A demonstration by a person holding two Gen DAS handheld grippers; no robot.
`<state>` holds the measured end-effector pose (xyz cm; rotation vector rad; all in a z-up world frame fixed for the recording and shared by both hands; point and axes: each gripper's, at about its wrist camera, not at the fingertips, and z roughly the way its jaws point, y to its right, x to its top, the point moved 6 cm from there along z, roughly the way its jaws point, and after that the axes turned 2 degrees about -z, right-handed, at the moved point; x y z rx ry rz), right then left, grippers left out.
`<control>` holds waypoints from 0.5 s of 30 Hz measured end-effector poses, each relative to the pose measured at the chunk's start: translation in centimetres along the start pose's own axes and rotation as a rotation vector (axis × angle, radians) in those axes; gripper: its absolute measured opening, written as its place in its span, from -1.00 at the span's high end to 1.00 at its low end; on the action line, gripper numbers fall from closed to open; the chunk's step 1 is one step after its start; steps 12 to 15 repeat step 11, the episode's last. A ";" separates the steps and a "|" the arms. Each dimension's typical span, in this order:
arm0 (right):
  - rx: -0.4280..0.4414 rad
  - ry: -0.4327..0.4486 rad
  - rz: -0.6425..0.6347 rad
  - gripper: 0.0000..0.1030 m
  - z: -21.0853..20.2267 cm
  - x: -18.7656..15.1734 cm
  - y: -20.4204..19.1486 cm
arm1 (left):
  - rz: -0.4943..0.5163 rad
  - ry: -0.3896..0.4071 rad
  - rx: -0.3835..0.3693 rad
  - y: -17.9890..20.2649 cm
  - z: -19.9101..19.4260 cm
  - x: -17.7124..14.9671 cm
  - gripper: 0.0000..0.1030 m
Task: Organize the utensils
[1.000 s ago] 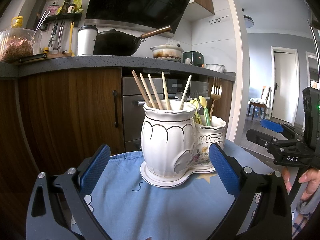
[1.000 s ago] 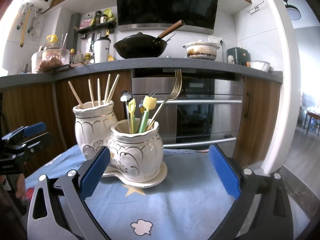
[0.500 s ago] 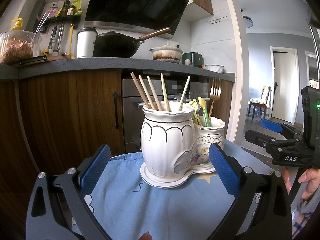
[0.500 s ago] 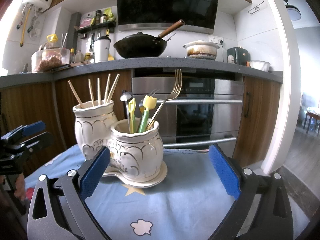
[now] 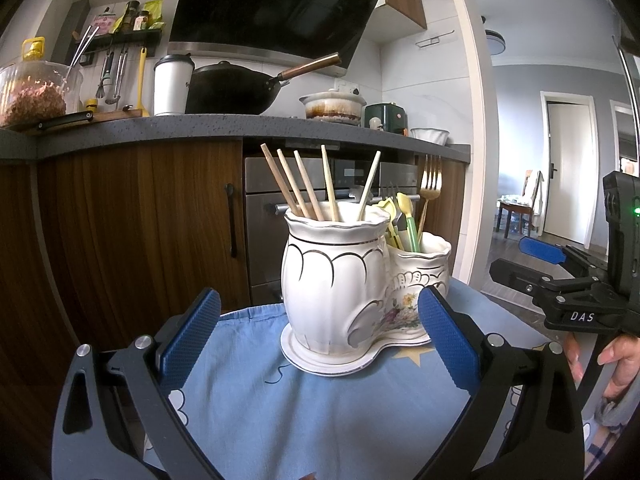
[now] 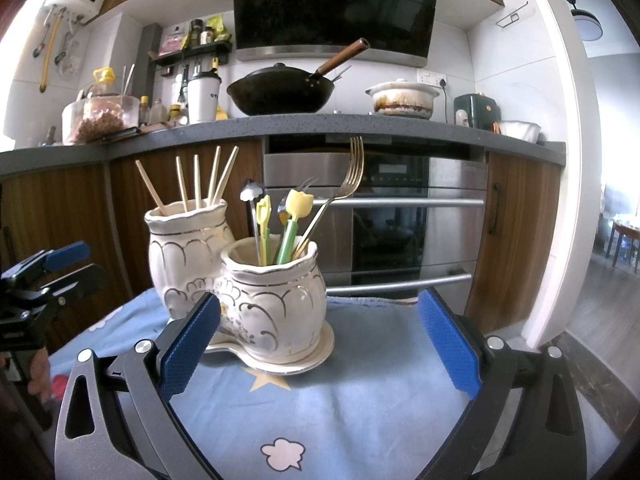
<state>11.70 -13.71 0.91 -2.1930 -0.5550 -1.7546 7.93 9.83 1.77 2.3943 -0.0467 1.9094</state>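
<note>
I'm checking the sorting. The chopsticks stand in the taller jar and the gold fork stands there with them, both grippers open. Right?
Not quite. The gold fork stands in the shorter jar with the small spoons, as the right wrist view shows. The chopsticks are alone in the taller jar. The left gripper and right gripper are open.

Home kitchen: wok (image 6: 280, 94) on counter (image 6: 360, 126), range hood (image 6: 334, 4), built-in oven (image 6: 376, 216), probably utensil rack (image 5: 116, 40).

Utensil ends (image 6: 280, 254) inside pot (image 6: 280, 300)
</note>
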 end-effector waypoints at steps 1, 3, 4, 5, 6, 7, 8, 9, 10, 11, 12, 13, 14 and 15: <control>0.000 0.000 0.000 -0.90 0.0 0.0 0.0 | 0.000 0.000 0.000 0.0 0.0 0.0 -0.89; 0.000 0.000 0.000 -0.90 0.0 0.0 0.0 | 0.000 -0.004 0.001 -0.1 0.1 0.0 -0.89; -0.001 -0.001 0.000 -0.90 0.0 0.0 0.0 | 0.000 -0.006 0.004 -0.1 0.2 -0.1 -0.89; -0.001 -0.001 0.000 -0.90 0.0 0.0 0.0 | 0.000 -0.007 0.007 -0.1 0.2 -0.1 -0.89; -0.002 -0.002 0.001 -0.90 0.0 -0.1 0.0 | 0.000 -0.008 0.012 -0.2 0.2 -0.1 -0.89; -0.001 -0.001 0.000 -0.90 0.0 -0.1 0.0 | -0.001 -0.010 0.018 -0.2 0.3 -0.1 -0.89; -0.001 -0.002 0.000 -0.90 0.0 -0.1 0.0 | -0.003 -0.011 0.021 -0.3 0.4 -0.1 -0.89; -0.001 -0.002 0.000 -0.90 0.0 -0.1 0.0 | -0.004 -0.012 0.025 -0.4 0.4 -0.1 -0.89; -0.001 -0.002 0.000 -0.90 0.1 -0.1 0.0 | -0.004 -0.013 0.026 -0.3 0.5 -0.1 -0.89; -0.001 -0.002 0.001 -0.90 0.1 -0.1 0.0 | -0.004 -0.015 0.026 -0.4 0.5 -0.1 -0.89; -0.001 -0.002 0.001 -0.90 0.1 -0.1 0.0 | -0.004 -0.015 0.026 -0.4 0.5 -0.1 -0.89; -0.001 -0.002 0.001 -0.90 0.1 -0.1 0.0 | -0.004 -0.015 0.026 -0.4 0.5 -0.1 -0.89; -0.001 -0.002 0.001 -0.90 0.1 -0.1 0.0 | -0.004 -0.015 0.026 -0.4 0.5 -0.1 -0.89; -0.001 -0.002 0.001 -0.90 0.1 -0.1 0.0 | -0.004 -0.015 0.026 -0.4 0.5 -0.1 -0.89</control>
